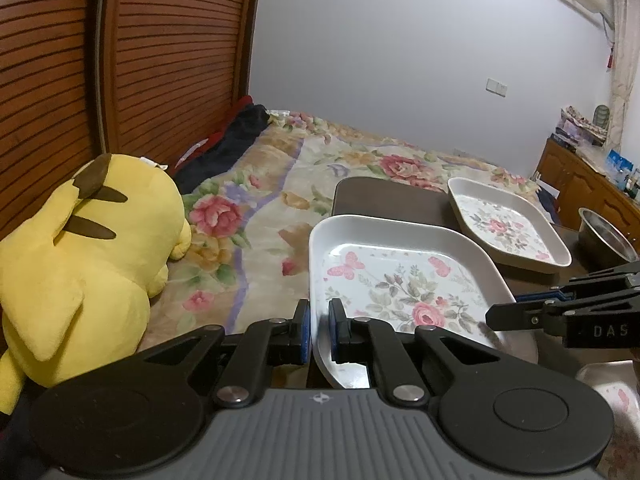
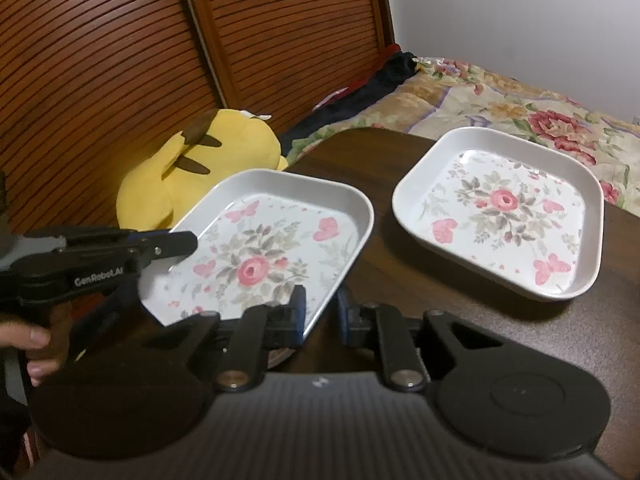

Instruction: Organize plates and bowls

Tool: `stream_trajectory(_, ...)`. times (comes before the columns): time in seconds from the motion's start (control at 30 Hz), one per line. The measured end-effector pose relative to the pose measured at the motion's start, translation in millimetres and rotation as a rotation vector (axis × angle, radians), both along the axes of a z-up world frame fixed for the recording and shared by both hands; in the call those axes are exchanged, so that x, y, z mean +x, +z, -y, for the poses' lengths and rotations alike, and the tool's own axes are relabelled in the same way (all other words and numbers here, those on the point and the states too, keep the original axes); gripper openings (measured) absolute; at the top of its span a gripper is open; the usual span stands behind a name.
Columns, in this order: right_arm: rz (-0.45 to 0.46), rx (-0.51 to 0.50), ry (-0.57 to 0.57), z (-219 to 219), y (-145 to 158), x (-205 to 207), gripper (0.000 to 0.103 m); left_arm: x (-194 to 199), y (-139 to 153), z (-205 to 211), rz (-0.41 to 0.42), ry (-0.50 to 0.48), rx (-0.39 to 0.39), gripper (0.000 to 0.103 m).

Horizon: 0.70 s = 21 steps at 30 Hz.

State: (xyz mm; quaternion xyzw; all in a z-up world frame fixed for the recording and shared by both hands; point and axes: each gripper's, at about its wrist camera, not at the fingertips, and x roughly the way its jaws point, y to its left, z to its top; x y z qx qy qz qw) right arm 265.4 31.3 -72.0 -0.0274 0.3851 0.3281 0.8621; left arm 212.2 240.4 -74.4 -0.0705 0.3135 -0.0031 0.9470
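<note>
A white square plate with a rose and butterfly print (image 1: 400, 280) (image 2: 272, 256) is held tilted above the dark wooden table (image 2: 392, 280). My left gripper (image 1: 319, 330) is shut on its left rim. My right gripper (image 2: 320, 312) straddles its right rim with a small gap at the outer finger; it also shows in the left wrist view (image 1: 560, 312). The left gripper shows in the right wrist view (image 2: 176, 242). A second matching plate (image 1: 506, 224) (image 2: 500, 212) rests flat on the table farther back.
A steel bowl (image 1: 608, 236) sits at the table's right. A yellow plush toy (image 1: 88, 264) (image 2: 200, 168) lies on the floral bedspread (image 1: 280, 176) left of the table. Another floral dish's edge (image 1: 612, 392) shows at lower right. Wooden louvred doors stand behind.
</note>
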Motion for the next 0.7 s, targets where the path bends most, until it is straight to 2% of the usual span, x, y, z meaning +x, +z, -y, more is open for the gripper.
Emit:
stream_trajectory(0.37, 0.067, 0.032, -0.017, 18, 34, -23, 0.017, -25, 42, 22, 0.072, -0.037, 0.023, 0.010)
stream_trajectory(0.7, 0.134, 0.068, -0.074, 57, 69, -55, 0.017, -56, 81, 58, 0.137, -0.095, 0.042, 0.010)
